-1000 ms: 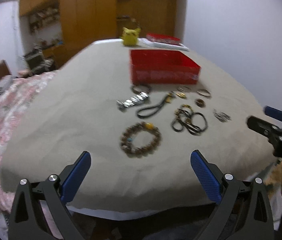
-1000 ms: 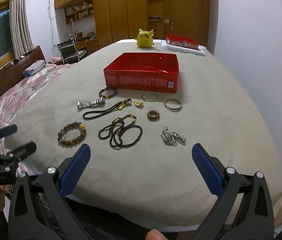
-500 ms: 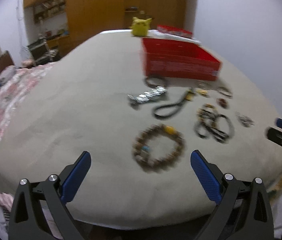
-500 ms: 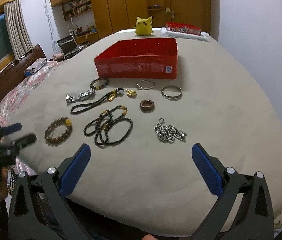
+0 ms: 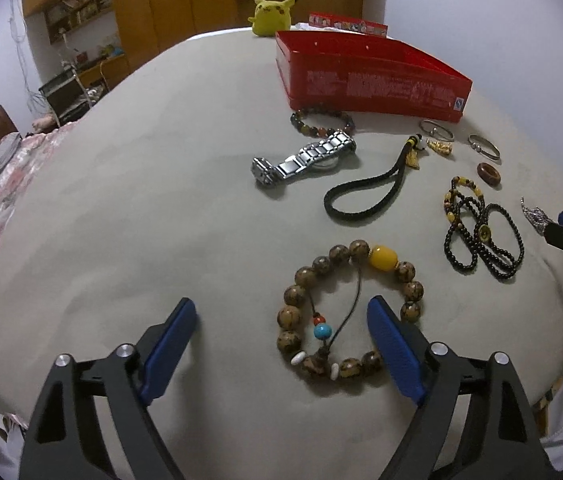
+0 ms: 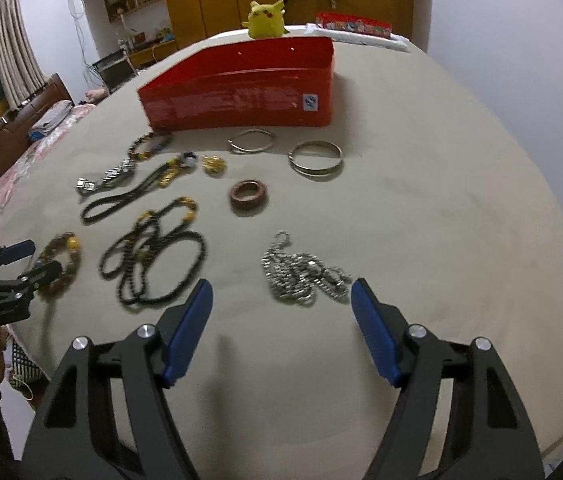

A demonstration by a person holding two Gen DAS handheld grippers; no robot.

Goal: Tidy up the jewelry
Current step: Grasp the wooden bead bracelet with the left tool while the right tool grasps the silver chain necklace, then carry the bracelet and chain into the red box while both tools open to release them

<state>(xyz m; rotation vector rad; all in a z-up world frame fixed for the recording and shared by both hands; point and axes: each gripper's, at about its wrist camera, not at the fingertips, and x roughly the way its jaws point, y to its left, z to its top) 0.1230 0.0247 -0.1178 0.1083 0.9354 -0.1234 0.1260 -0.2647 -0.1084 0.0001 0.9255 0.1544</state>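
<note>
We see bench point(image 5: 129, 208) under beige cloth. On it: red box point(image 5: 369, 80), yellow plush toy point(image 5: 271, 10) behind, wooden bead bracelet point(image 5: 351, 312) nearest us, metal watch point(image 5: 305, 158), black cord loop point(image 5: 365, 192), black bead strands point(image 5: 481, 232), brown ring point(image 6: 248, 195), two silver bangles point(image 6: 315, 158), silver chain point(image 6: 301, 272).

Both wrist cams sit low and close behind their own claw, tilted down across the desk point(image 5: 121, 200) toward the red box point(image 5: 369, 80); left one views from the left, right from the right, sharing the jewelry spread.
</note>
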